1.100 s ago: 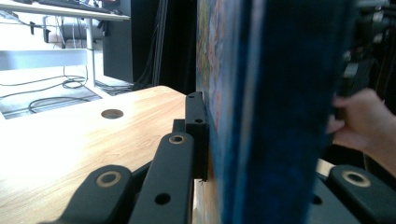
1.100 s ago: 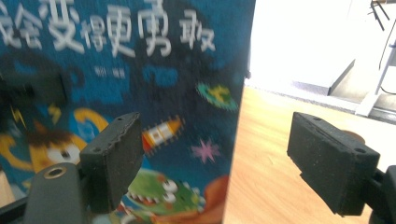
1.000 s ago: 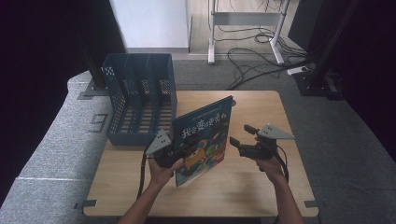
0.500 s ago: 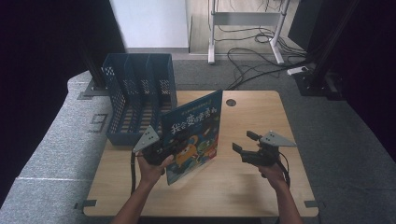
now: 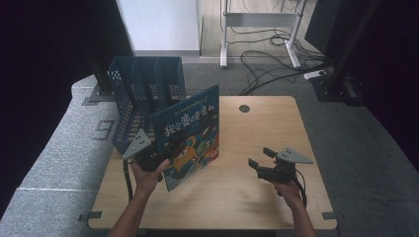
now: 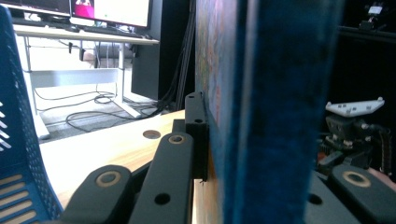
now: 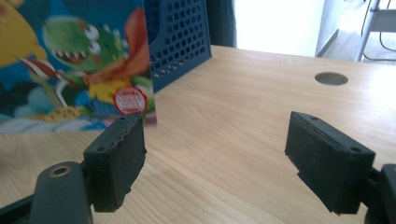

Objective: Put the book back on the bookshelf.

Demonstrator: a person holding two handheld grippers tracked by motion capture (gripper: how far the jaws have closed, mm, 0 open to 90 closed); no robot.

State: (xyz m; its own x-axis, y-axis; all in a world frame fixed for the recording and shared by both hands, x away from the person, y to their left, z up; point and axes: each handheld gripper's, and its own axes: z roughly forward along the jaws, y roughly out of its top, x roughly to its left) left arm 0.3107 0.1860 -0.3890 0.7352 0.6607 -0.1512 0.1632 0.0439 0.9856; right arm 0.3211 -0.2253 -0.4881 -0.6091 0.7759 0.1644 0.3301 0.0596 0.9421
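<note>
Clamping the picture book (image 5: 190, 136) near its lower left edge, left gripper (image 5: 157, 157) jaws pressed together on the cover and held upright above the left half of the table (image 5: 276, 123), just in front of the blue file rack (image 5: 143, 94) at the table's back left corner. Judged thin and fairly stiff, light, with a glossy cover likely to slip or swing about a single pinch point; better gripped well in from the edge, close to the spine (image 6: 266, 112), so as not to fan the pages or let the far corner sag. Seen edge-on in the left gripper view, with one black pad flat against the cover and the opposite pad hidden behind the book. Resting low over the front right part of the table, right gripper (image 5: 263, 159) jaws wide apart and holding nothing, well apart from the book. Cut off at the frame in the right gripper view, the book's cover art (image 7: 74, 60), with only its lower corner readable. Hidden behind the book in the high view, the rack's front compartments, so the free slot cannot be told; title characters too small to read with confidence.
</note>
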